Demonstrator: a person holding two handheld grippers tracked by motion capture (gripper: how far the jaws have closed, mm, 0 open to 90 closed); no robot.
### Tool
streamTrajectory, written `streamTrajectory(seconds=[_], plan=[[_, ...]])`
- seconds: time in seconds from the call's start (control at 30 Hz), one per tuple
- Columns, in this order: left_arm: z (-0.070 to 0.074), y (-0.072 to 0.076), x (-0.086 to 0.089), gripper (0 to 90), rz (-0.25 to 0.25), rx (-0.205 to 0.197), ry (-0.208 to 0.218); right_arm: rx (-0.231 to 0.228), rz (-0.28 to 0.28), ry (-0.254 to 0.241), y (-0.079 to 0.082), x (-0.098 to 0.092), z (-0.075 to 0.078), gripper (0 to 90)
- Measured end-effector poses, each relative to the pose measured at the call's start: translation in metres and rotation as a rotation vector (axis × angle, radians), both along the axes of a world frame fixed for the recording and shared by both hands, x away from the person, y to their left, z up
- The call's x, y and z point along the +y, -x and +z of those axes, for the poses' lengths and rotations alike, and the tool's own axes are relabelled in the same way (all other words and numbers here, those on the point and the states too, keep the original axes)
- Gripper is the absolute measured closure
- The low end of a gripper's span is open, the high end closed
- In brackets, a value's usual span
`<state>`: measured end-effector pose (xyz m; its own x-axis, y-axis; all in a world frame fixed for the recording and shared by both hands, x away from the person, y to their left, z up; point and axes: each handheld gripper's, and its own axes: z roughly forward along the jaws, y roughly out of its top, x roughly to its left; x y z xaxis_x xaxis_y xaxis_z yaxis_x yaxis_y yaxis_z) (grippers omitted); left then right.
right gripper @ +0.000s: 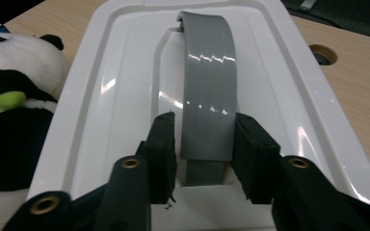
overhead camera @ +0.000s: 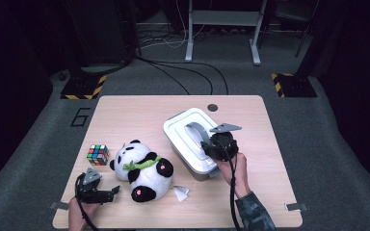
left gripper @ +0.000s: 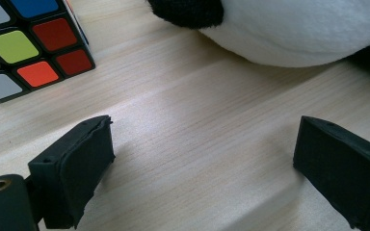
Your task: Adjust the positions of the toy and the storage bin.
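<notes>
On the right half of the table (overhead camera: 125, 110), a white box (overhead camera: 178, 126) with its lid on, set at a slant, one corner towards the far left. Across the lid, a grey handle (overhead camera: 196, 132), arched from far end to near end. At the near end of that handle, the right gripper (overhead camera: 204, 143), held in the right hand (overhead camera: 236, 171) and aimed far and left. In the right gripper view, the right gripper (right gripper: 204, 125) astride the handle (right gripper: 207, 86): jaws narrow, one on each side of the grey strap, the left-hand jaw with a thin gap beside it, the right-hand jaw just at the strap's edge; no clear squeeze on it. Left of the box, well apart from that gripper, a panda (overhead camera: 142, 171) on its back, with a green scarf at its neck. Just right of the panda's near foot, a white scrap (overhead camera: 180, 192). Left of the panda's head, a cube (overhead camera: 98, 154). Near the table's near left edge, the left gripper (overhead camera: 113, 191) in the left hand (overhead camera: 77, 214), pointing right towards the panda. In the left gripper view, the left gripper (left gripper: 202, 139) low over bare wood, jaws wide, nothing between them; cube (left gripper: 29, 48) at the far left, panda (left gripper: 294, 33) at the far right, both clear of the jaws.
</notes>
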<state>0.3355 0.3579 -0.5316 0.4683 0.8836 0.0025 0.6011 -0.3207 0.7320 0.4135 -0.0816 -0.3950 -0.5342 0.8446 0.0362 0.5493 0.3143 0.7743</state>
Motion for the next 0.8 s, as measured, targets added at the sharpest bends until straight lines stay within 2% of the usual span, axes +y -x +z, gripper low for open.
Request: streamTrajectory(seconds=[0.1,0.17,0.3,0.4,0.43,0.57,0.6,0.63,0.8], plan=[[0.000,0.000,0.000,6.7,-0.003,0.005,-0.001,-0.003,0.016,0.014,-0.004,0.001,0.003,48.7],[0.000,0.000,0.000,6.7,-0.002,0.004,0.000,-0.012,0.042,0.003,-0.010,0.002,0.007,44.6],[0.000,0.000,0.000,6.7,0.000,0.001,0.001,-0.035,0.080,0.001,-0.025,0.007,0.017,43.5],[0.001,0.000,0.001,6.7,-0.005,0.011,-0.003,-0.056,0.126,0.042,-0.038,0.013,0.022,45.8],[0.001,0.000,0.001,6.7,-0.006,0.009,-0.004,-0.048,0.119,0.047,-0.041,0.016,0.023,47.2],[0.001,0.000,0.001,6.7,-0.006,0.011,-0.003,-0.037,0.172,0.078,-0.055,0.021,0.022,56.3],[0.001,0.000,0.001,6.7,-0.005,0.010,-0.003,-0.050,0.185,0.093,-0.057,0.021,0.021,59.1],[0.000,0.000,0.000,6.7,-0.003,0.004,0.000,-0.028,0.182,0.101,-0.059,0.022,0.019,61.0],[0.000,0.000,0.000,6.8,-0.003,0.005,0.000,-0.018,0.161,0.086,-0.058,0.022,0.018,63.3]])
